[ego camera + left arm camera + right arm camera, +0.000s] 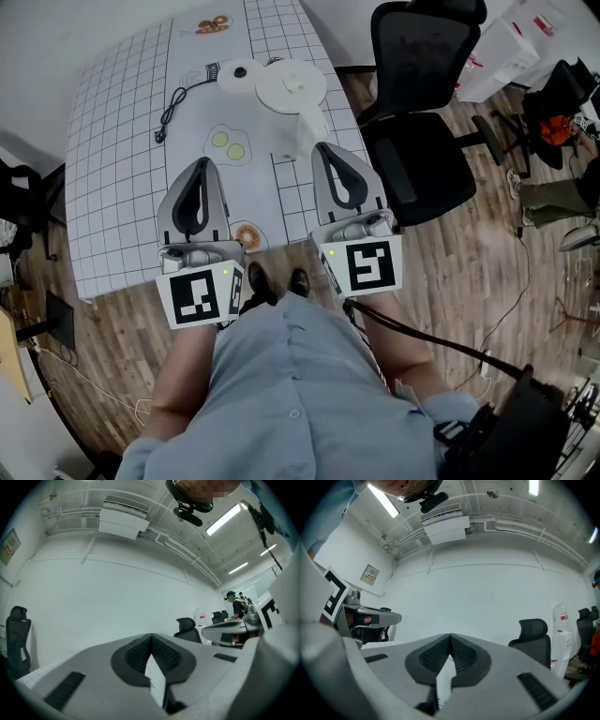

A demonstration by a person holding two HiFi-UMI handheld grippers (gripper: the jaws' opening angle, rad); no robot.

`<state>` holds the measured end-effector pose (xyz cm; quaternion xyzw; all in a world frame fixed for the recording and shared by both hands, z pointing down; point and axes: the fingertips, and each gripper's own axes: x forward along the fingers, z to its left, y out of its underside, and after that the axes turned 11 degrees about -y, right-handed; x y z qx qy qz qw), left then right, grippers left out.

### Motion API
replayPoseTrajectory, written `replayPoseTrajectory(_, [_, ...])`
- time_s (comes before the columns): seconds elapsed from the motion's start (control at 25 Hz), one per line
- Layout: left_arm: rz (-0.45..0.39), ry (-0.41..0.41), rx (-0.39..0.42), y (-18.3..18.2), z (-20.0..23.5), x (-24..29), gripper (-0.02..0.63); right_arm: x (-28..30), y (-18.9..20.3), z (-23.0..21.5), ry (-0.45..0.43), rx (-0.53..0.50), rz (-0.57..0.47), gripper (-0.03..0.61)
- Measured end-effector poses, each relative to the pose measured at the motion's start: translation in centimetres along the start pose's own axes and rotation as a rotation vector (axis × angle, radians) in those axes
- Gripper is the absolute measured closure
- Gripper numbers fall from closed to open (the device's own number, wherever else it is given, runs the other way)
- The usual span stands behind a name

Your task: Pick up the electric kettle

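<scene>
The right gripper (325,150) is squeezed shut on nothing, and so is the left gripper (202,164). Both sit at the near edge of the white squared table (112,141). The white plastic electric kettle (292,86) stands well ahead of them, beside its round white base (240,71). It may be waiting for a lift or already set back down. A good grab needs wide jaws, then a firm squeeze on the handle.

Head view looked steeply down from above the person onto table (122,141), left gripper (201,164) and right gripper (325,150), each gripper view rode close behind its jaws, faced level towards wall (117,597), both shared that wall and chair (533,637)
</scene>
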<state>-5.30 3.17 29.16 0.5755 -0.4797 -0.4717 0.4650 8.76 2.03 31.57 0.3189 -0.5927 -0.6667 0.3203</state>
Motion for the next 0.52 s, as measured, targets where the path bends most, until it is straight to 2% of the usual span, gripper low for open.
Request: replayPoseTrajectory(0.52, [-0.004,0.012,-0.014,0.4,1.5,0.5,0.614,1.1,-0.3,0.7,0.024,-0.011,-0.003,0.578])
